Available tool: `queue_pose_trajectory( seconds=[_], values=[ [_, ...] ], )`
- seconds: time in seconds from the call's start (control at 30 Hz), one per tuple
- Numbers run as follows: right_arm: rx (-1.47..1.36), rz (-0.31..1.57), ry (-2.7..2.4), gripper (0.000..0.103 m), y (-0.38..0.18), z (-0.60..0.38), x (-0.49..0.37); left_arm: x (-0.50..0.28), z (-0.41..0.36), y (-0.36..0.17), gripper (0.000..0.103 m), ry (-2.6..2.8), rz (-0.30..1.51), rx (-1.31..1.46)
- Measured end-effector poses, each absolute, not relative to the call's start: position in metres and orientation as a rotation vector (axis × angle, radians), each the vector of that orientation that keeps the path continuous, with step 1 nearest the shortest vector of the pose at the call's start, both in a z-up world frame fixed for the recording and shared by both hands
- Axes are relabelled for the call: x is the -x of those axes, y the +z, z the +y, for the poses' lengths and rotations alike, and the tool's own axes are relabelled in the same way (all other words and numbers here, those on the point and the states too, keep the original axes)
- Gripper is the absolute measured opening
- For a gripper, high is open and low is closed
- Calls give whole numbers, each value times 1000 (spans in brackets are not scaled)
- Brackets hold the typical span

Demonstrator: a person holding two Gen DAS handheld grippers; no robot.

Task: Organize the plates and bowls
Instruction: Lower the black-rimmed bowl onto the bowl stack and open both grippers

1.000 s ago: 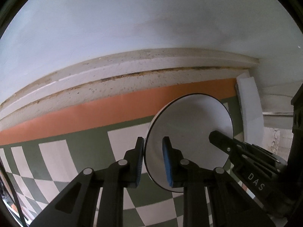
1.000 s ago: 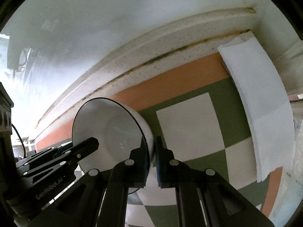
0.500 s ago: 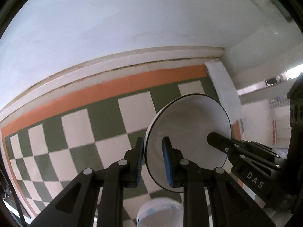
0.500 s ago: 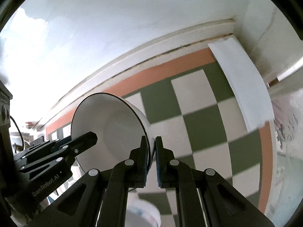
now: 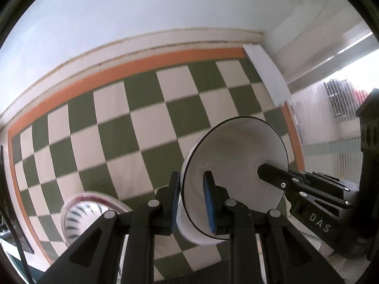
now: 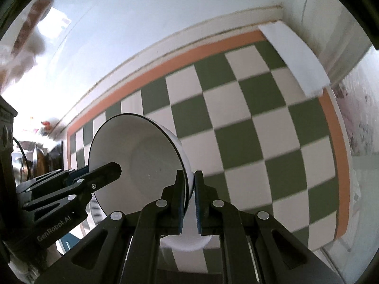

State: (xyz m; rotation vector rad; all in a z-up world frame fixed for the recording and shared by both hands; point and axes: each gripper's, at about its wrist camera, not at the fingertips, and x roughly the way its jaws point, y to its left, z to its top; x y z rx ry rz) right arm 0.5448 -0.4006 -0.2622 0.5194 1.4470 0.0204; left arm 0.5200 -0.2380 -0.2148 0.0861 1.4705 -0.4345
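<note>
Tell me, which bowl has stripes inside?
The low bowl on the checkered cloth, left of the tongs. The held bowl is plain white.

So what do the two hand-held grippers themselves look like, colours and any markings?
Both are matte black plastic with angular, triangular cut-out arms and round silver screws. The left hand-held gripper has blue ribbed pads inside its fingers and reads "GenRobot.AI" in the right wrist view. The right hand-held gripper has the same blue pads, and white "DAS" lettering shows in the left wrist view.

"DAS" was printed in white on the black body of the right gripper (image 5: pixel 270 175); "GenRobot.AI" was printed on the black body of the left gripper (image 6: pixel 111 170).
</note>
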Motion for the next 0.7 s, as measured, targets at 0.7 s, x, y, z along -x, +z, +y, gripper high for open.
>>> queue_pose_trajectory(
  seconds=[0.7],
  values=[
    [-514, 1588, 27, 10, -323, -385, -488, -469, -233, -275, 17, -394, 1600, -126]
  ],
)
